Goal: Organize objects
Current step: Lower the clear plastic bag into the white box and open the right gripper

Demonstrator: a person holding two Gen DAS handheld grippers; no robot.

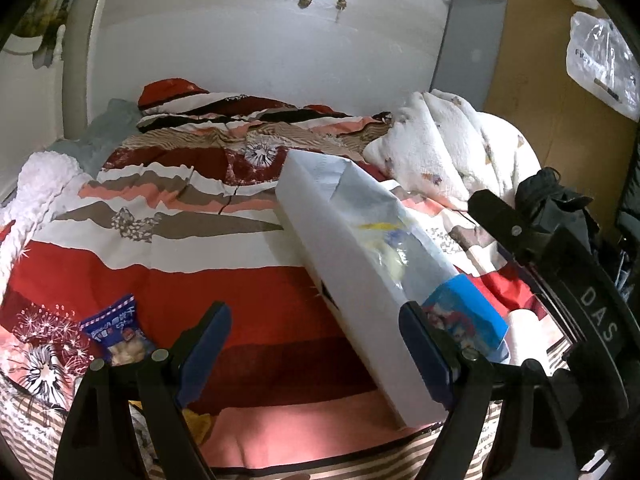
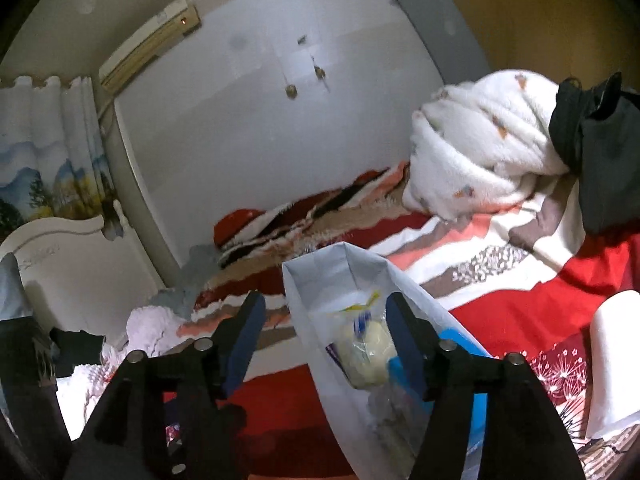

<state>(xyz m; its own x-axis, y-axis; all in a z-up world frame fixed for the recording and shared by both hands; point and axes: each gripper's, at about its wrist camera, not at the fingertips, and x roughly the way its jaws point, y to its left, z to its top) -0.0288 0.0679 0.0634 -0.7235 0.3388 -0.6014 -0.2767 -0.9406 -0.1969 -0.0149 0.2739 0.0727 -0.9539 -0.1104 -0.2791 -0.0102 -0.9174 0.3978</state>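
A white paper bag lies on the bed, mouth toward me. It holds a clear pack of pale buns and a blue box. My left gripper is open, its right finger at the bag's near edge beside the blue box. A blue snack packet lies on the cover left of its left finger. My right gripper is open, straddling the bag's left wall; its right finger is inside the bag next to the buns. The right gripper's black body shows in the left wrist view.
The bed has a red, white and brown patterned cover. A white fleece blanket and black clothing are heaped at the far right. A white headboard and curtain stand at the left. A white roll lies at the right.
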